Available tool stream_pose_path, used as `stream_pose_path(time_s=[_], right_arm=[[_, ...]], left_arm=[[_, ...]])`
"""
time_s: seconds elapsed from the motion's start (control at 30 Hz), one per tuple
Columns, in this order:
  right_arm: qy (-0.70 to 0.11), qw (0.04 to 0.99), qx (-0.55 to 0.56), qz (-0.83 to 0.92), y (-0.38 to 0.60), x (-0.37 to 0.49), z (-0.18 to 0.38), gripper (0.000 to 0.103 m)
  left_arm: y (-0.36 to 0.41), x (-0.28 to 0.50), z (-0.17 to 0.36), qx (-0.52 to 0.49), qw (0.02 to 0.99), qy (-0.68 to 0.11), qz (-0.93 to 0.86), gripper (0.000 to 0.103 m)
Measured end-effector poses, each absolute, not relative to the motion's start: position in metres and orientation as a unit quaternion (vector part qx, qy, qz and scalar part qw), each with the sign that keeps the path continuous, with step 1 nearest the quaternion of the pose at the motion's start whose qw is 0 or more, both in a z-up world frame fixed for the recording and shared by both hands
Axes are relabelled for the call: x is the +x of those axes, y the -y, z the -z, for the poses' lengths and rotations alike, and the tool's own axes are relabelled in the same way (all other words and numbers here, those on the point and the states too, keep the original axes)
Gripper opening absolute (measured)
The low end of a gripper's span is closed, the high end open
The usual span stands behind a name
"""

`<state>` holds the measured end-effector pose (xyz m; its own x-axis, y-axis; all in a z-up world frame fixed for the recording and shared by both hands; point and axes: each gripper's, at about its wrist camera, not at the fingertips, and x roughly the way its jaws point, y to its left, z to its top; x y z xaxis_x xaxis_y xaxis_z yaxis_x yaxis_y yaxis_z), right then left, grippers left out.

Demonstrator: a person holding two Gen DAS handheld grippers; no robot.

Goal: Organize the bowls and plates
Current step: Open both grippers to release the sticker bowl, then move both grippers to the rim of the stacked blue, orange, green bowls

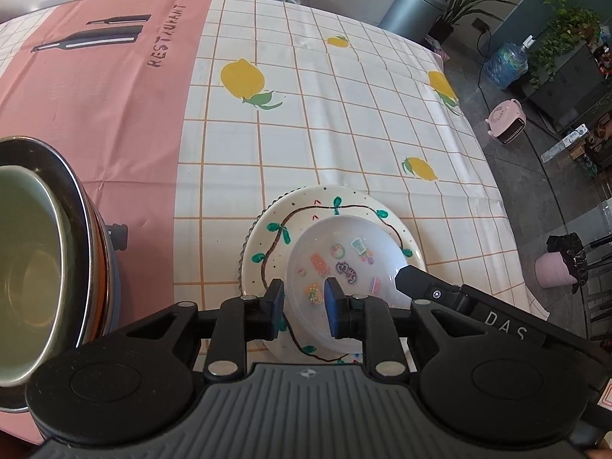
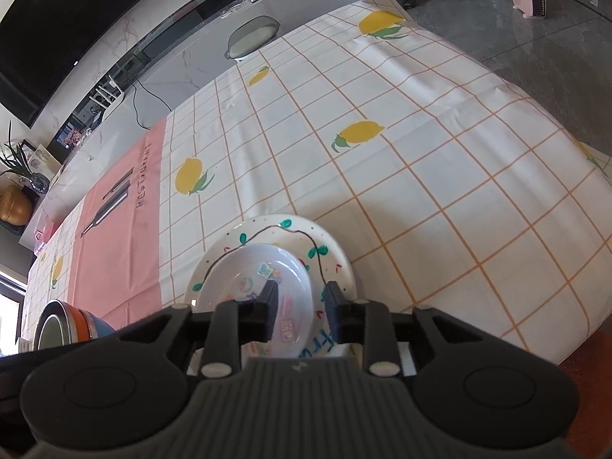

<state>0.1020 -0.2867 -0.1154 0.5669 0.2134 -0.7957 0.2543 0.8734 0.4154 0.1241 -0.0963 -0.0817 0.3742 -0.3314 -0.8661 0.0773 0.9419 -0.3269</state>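
A white plate [image 1: 267, 241] painted with a brown vine and green leaves lies on the tablecloth, over a clear ribbed plate [image 1: 244, 252]. A small white bowl [image 1: 344, 244] with cartoon stickers rests on it, also in the right wrist view [image 2: 244, 267]. My left gripper [image 1: 304, 302] is open, its fingers straddling the bowl's near-left rim. My right gripper [image 2: 300, 304] is open, its fingers straddling the bowl's right rim; its finger shows in the left wrist view [image 1: 417, 279]. The painted plate also shows in the right view [image 2: 336, 264].
A stack of nested bowls [image 1: 49, 252], green inside steel, orange and blue, stands at the left, also in the right wrist view [image 2: 61, 321]. The lemon-print tablecloth [image 1: 344, 114] with a pink panel [image 1: 95, 95] stretches beyond. A stool, bin and pink heater stand past the table's edges.
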Motion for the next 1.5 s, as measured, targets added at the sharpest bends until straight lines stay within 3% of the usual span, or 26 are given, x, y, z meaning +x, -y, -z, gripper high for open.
stream_pose_path(time_s=[0.13,0.23,0.43,0.57,0.83,1.0,1.5], right_arm=[[-0.455,0.855,0.247,0.010,0.286,0.099,0.104,0.032],[-0.449,0.859,0.246,0.012,0.285,0.095,0.096,0.042],[-0.437,0.865,0.246,0.011,0.277,0.087,0.080,0.046],[-0.436,0.866,0.244,-0.007,0.261,0.085,0.071,0.048],[-0.441,0.870,0.212,-0.055,0.211,0.082,0.052,0.063],[-0.449,0.867,0.200,-0.079,0.180,0.081,0.048,0.074],[-0.493,0.842,0.190,-0.108,0.121,0.092,0.063,0.081]], left_arm=[[0.096,0.118,0.069,-0.111,0.828,-0.532,0.137,0.030],[0.094,0.111,0.054,-0.098,0.839,-0.514,0.148,0.034],[0.079,0.095,0.021,-0.073,0.867,-0.470,0.151,0.044],[0.057,0.087,0.003,-0.070,0.878,-0.451,0.142,0.049],[-0.002,0.078,-0.015,-0.091,0.891,-0.431,0.104,0.062],[-0.038,0.073,-0.014,-0.113,0.895,-0.424,0.081,0.074],[-0.108,0.071,0.024,-0.184,0.874,-0.448,0.025,0.080]])
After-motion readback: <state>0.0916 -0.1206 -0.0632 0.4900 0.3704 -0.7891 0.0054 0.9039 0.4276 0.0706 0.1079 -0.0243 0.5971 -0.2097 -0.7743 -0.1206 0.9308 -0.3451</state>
